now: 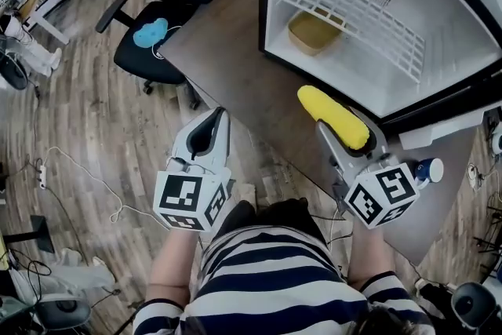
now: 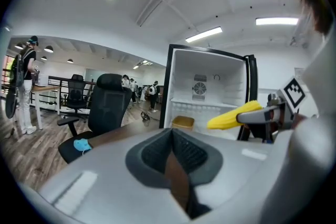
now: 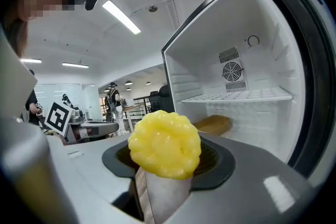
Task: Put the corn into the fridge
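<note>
Corn [image 1: 333, 116] pinched in right tool [image 1: 347, 147], long axis aimed forward-left at open fridge [image 1: 376, 27] just ahead. Left tool [image 1: 205, 136] pressed together, nothing held, farther from fridge.

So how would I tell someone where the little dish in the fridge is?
Find the open white fridge standing on the brown table. Look below its wire shelf, on the fridge floor: the shallow tan dish is the only thing inside, duller than the bright yellow corn held outside.
</note>
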Demonstrator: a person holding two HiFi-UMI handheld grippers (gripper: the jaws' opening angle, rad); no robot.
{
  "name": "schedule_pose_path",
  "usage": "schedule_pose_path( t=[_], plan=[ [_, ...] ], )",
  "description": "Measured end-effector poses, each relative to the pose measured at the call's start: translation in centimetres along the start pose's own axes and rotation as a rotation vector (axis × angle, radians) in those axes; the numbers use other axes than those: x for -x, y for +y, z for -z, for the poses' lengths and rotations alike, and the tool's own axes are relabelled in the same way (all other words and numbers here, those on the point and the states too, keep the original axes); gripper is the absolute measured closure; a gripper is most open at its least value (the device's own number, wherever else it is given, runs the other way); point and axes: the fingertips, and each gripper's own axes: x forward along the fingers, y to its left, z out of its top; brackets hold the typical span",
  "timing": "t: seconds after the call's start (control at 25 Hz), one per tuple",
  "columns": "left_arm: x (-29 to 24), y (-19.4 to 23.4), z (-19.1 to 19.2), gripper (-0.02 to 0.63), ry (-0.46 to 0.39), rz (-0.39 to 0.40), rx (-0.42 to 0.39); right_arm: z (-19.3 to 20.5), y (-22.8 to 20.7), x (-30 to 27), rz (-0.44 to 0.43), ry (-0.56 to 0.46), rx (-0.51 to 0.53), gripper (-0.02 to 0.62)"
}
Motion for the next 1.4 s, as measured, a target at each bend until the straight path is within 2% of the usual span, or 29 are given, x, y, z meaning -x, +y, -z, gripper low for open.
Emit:
schedule_pose_path(
  t=[0.28,0.48,0.88,1.4],
  plan=[
    [-3.2,0.9,-2.3,0.606,-0.027,0.133,-0.03,-3.3,-0.8,-0.8,0.136,-0.089,0.0,0.347],
    [-6.2,0.4,-2.9,0.606,-0.03,0.189,-0.011,-6.2,-2.5,-1.4,0.187,-0.15,0.009,0.347],
    [-12.0,-1.6,-5.0,0.606,-0.054,0.218,-0.03,-11.3,-8.3,-4.1,0.246,-0.262,0.037,0.347],
    [-17.2,-2.6,-6.3,0.606,-0.07,0.224,-0.031,-15.4,-12.5,-9.6,0.276,-0.258,0.146,0.347]
  ],
)
